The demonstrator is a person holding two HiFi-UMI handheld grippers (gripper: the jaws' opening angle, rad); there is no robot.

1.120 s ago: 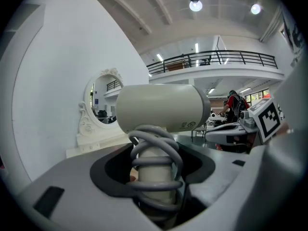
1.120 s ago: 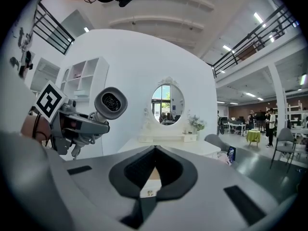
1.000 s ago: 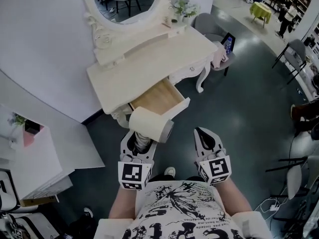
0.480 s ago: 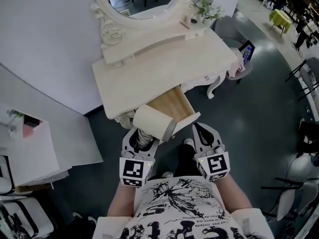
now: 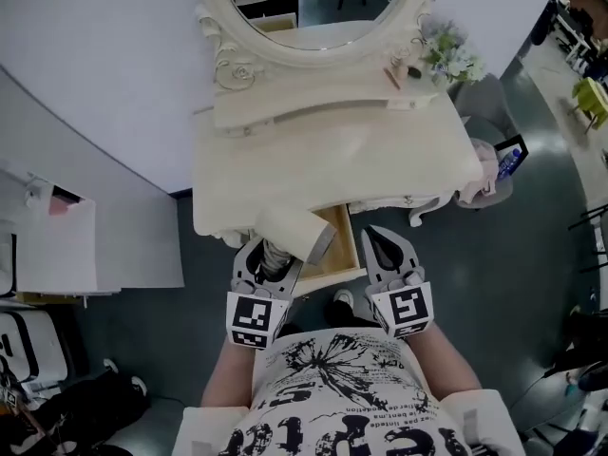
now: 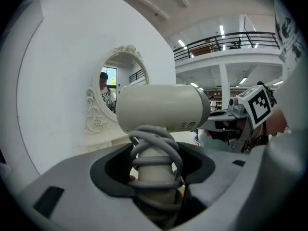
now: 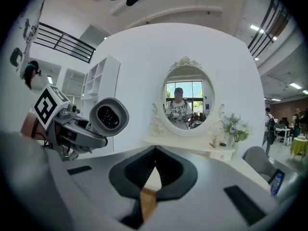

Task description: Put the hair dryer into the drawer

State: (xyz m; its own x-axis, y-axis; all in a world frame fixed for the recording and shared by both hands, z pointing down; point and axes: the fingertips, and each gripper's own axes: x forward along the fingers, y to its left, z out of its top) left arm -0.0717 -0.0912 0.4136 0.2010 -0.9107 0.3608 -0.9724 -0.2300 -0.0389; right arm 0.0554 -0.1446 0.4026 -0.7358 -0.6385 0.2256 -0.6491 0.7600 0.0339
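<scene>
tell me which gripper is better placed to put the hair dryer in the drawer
Left. The left gripper holds the hair dryer by its cord-wrapped handle at the drawer; the right gripper is shut, empty.

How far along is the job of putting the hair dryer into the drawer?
Done: the drawer of the dressing table stands open. In hand: the left gripper is shut on the handle of the hair dryer, which is held by the drawer's opening, not yet inside. The right gripper is shut and empty. Left: lower the hair dryer into the drawer and release it.
</scene>
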